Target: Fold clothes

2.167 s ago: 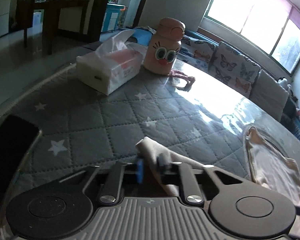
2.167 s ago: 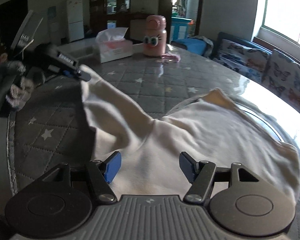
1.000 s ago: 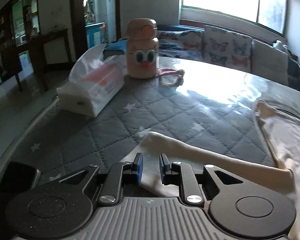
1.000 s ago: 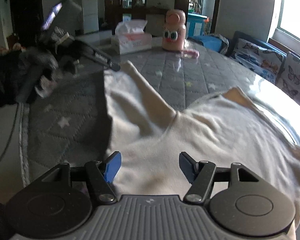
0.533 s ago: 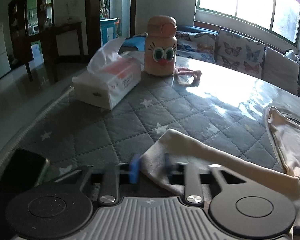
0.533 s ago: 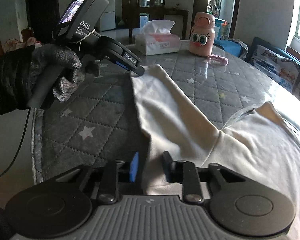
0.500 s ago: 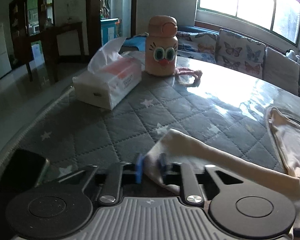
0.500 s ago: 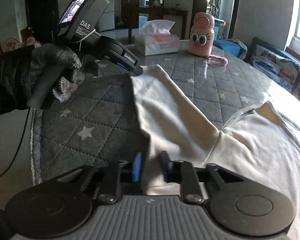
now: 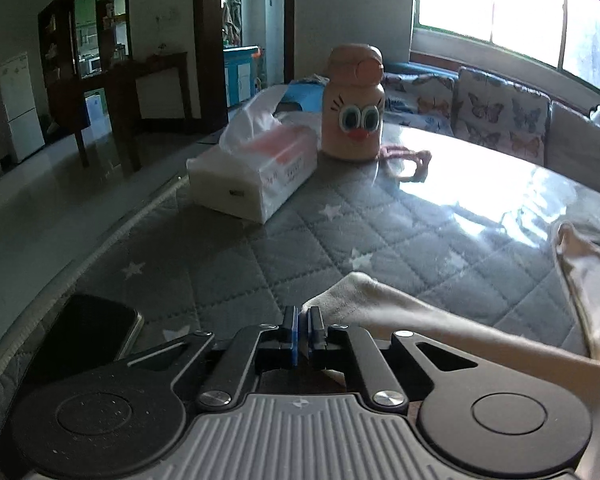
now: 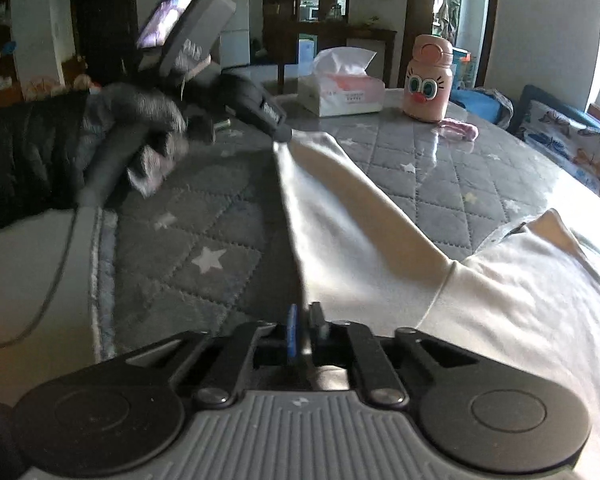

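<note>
A cream long-sleeved top (image 10: 520, 300) lies on the grey quilted table cover (image 10: 204, 240), its sleeve (image 10: 340, 208) stretched out toward the upper left. My left gripper (image 10: 286, 136), held by a gloved hand (image 10: 140, 120), is shut on the sleeve's cuff. In the left wrist view the left gripper (image 9: 303, 330) has its pads nearly together, pinching a sliver of the cuff (image 9: 352, 292). My right gripper (image 10: 303, 330) pinches the sleeve's lower edge near the armpit; its jaws are opening slightly, with the fabric still pressed between the pads.
A white tissue box (image 9: 256, 176) and a pink bottle with cartoon eyes (image 9: 354, 120) stand at the table's far side, a pink strap (image 9: 408, 160) beside the bottle. A dark phone (image 9: 84, 336) lies near the left edge. Butterfly-print sofa cushions (image 9: 496, 116) sit beyond the table.
My right gripper went from wide open to closed on the top's edge after sliding left toward the sleeve. The left gripper tightened on the cuff, and the sleeve now lies stretched between both.
</note>
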Demonstrator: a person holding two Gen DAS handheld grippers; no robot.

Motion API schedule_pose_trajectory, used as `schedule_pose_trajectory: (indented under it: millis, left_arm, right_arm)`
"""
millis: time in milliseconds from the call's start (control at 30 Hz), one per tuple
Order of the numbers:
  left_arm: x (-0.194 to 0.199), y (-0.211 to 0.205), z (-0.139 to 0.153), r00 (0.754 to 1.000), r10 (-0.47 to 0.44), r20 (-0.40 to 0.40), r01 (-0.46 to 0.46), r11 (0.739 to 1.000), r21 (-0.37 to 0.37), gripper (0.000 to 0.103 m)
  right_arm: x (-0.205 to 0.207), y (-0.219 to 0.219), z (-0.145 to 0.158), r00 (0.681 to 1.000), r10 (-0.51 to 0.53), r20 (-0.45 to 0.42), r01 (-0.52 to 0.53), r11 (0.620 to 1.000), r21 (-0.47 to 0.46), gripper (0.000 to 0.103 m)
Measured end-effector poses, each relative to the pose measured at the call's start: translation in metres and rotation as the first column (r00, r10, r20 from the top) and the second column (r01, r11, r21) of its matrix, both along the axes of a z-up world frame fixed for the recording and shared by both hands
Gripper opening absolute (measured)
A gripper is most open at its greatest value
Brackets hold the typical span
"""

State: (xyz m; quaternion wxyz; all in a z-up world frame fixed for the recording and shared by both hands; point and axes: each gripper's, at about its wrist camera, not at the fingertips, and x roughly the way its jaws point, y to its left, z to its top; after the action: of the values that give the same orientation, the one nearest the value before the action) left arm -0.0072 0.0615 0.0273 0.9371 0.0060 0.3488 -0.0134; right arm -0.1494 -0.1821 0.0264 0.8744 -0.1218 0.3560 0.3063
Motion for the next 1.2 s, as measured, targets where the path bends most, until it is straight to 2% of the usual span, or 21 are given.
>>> schedule_pose_trajectory:
  millis: [67, 167, 300, 367, 467, 533, 600, 667, 800, 900, 1100, 1200]
  left_arm:
    - [-0.002, -0.002, 0.004, 1.000, -0.012, 0.006, 0.012, 1.000, 0.003, 0.010]
    - [-0.005, -0.009, 0.017, 0.999, -0.036, 0.033, 0.035, 0.999, 0.018, 0.015]
    - [-0.006, -0.030, 0.035, 0.995, -0.092, 0.048, 0.092, 0.996, 0.009, 0.028]
    - [-0.005, -0.044, 0.042, 0.990, -0.131, 0.048, 0.131, 0.991, 0.000, 0.029]
    - [-0.003, -0.071, 0.048, 0.978, -0.203, 0.039, 0.204, 0.979, -0.018, 0.034]
    - [0.002, -0.091, 0.050, 0.969, -0.245, 0.031, 0.246, 0.969, -0.021, 0.036]
    - [0.005, -0.113, 0.052, 0.958, -0.285, 0.030, 0.286, 0.958, -0.018, 0.037]
    - [0.010, -0.133, 0.053, 0.947, -0.320, 0.028, 0.321, 0.947, -0.012, 0.040]
    - [0.022, -0.172, 0.047, 0.927, -0.375, 0.006, 0.375, 0.927, 0.007, 0.042]
    - [0.030, -0.196, 0.041, 0.914, -0.406, -0.019, 0.406, 0.914, 0.018, 0.042]
    - [0.049, -0.226, 0.024, 0.902, -0.427, -0.068, 0.430, 0.902, 0.031, 0.042]
    - [0.055, -0.235, 0.017, 0.898, -0.431, -0.089, 0.436, 0.899, 0.034, 0.042]
  right_arm:
    - [-0.002, -0.006, 0.008, 1.000, -0.006, 0.001, 0.006, 1.000, 0.017, 0.013]
    - [-0.008, -0.026, 0.025, 0.999, -0.041, 0.014, 0.040, 0.998, 0.048, 0.021]
    - [-0.009, -0.075, 0.045, 0.987, -0.159, 0.003, 0.158, 0.982, 0.103, 0.025]
    - [-0.008, -0.104, 0.050, 0.971, -0.241, 0.008, 0.238, 0.965, 0.110, 0.027]
    - [-0.003, -0.149, 0.053, 0.925, -0.380, -0.001, 0.378, 0.919, 0.114, 0.028]
    - [0.002, -0.177, 0.051, 0.885, -0.466, -0.015, 0.464, 0.878, 0.117, 0.034]
    - [0.010, -0.215, 0.045, 0.819, -0.574, -0.029, 0.572, 0.811, 0.123, 0.035]
    - [0.018, -0.242, 0.037, 0.772, -0.635, -0.037, 0.633, 0.762, 0.132, 0.035]
    - [0.038, -0.277, 0.022, 0.716, -0.696, -0.060, 0.696, 0.703, 0.145, 0.040]
    - [0.056, -0.296, 0.007, 0.694, -0.714, -0.091, 0.719, 0.681, 0.142, 0.041]
    - [0.078, -0.314, -0.016, 0.670, -0.733, -0.123, 0.742, 0.653, 0.150, 0.041]
    - [0.082, -0.313, -0.020, 0.680, -0.720, -0.140, 0.733, 0.660, 0.164, 0.041]
